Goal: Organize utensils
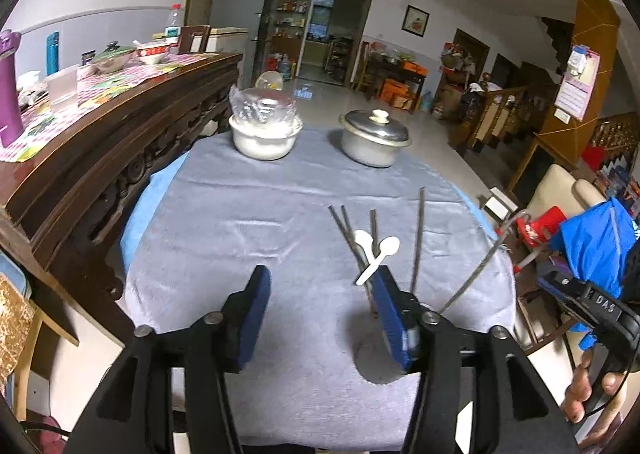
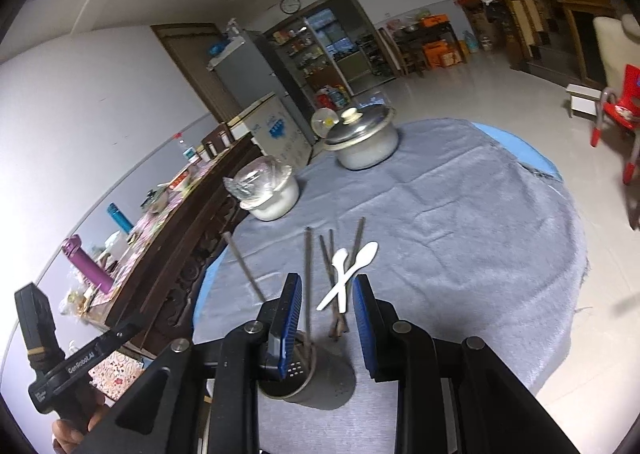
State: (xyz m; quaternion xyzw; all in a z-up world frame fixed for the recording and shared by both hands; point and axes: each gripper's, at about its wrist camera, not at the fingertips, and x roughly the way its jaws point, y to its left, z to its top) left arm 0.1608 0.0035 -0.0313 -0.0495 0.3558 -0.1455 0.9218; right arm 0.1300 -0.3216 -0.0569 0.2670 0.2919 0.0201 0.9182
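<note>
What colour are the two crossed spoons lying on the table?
White. The crossed spoons show best in the right wrist view, against the grey cloth.

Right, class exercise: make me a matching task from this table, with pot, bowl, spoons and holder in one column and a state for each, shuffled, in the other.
Things:
1. pot
2. bowl
3. spoons
4. holder

States:
A. lying crossed on the cloth
B. chopsticks standing in it
C. metal lid on
D. covered with clear plastic

Pairs: 1-C, 2-D, 3-A, 4-B.
</note>
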